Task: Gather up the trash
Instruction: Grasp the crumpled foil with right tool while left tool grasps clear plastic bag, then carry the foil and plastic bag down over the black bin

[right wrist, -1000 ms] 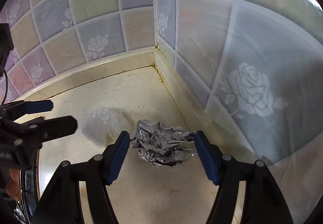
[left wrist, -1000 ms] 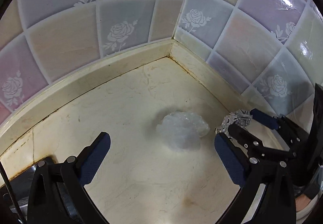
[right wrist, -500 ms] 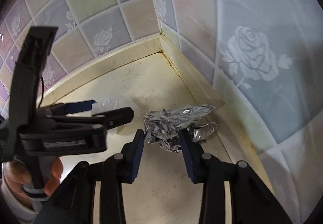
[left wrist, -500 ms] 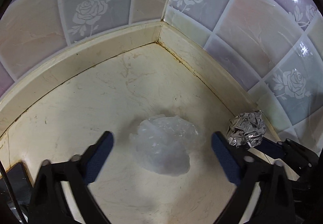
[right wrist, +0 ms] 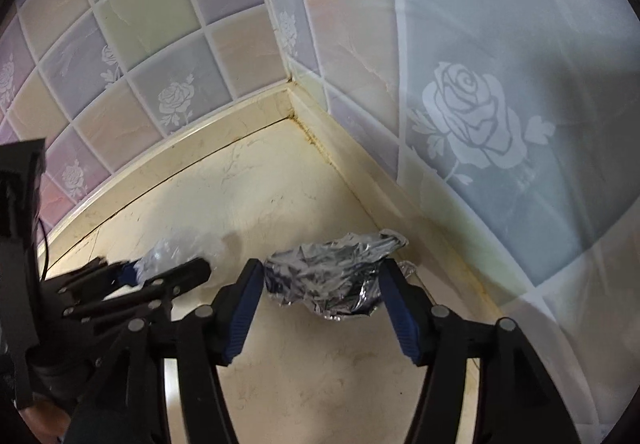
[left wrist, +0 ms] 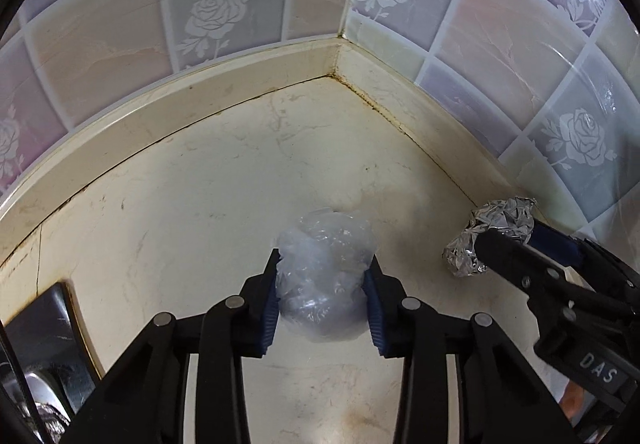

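Since a second ago, both claws have closed in from wide open. My left claw (left wrist: 322, 294) now pinches the crumpled clear plastic wad (left wrist: 325, 276) at its middle, low over the cream table (left wrist: 200, 211). My right claw (right wrist: 322, 308) grips the crushed foil ball (right wrist: 328, 280) by its sides, near the tiled corner on the right. Both pieces look feather-light and soft, likely to crush rather than slip, so I judge a mid-body squeeze suits them.
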`<state>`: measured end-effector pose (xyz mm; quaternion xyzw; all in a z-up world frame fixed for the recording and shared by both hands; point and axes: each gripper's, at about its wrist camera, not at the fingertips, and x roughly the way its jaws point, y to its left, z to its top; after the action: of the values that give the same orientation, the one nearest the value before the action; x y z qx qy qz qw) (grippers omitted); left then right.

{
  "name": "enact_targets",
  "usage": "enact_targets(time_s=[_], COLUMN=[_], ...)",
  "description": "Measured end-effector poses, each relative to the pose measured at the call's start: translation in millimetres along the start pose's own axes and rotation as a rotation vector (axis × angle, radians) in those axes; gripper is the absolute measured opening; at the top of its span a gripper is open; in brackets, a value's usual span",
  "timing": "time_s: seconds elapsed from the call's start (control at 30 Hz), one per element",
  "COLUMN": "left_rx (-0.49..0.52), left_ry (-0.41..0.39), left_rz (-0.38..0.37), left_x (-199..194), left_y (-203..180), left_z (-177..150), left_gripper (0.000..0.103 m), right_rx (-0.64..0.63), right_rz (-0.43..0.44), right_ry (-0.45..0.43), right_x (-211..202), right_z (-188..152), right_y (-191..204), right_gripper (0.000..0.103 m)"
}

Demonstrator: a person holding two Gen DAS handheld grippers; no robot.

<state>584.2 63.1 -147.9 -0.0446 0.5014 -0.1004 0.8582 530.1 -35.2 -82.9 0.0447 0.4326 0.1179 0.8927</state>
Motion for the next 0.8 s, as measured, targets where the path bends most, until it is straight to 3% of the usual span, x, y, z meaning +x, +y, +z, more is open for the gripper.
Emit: enact_targets(time_s=[0.17,0.47,0.63,0.8], left_rx=[-0.008,-0.027,-0.019,0.006], left_ry=[0.01,0.012,0.012,-0.006], left_rz=[-0.003,-0.002,0.0,0.004], left_x=[-7,-11,-35,-86], left_y=[3,5,-1,-12], left_z=[-7,-12,-23,-41], left_gripper=[0.035,0.035,0.035,0.035], right_rx=[0.038,0.019,0.021,0.044], right_rz=[-0.071,-0.059,-0.025,0.033], right_ry=[-0.002,-0.026,-0.029,-0.035], right_x=[17,15,-12,-68], right_z=[2,-11,-21,-38], right_y=[4,3,4,6], right_gripper=[0.066,0.061,0.061,0.061])
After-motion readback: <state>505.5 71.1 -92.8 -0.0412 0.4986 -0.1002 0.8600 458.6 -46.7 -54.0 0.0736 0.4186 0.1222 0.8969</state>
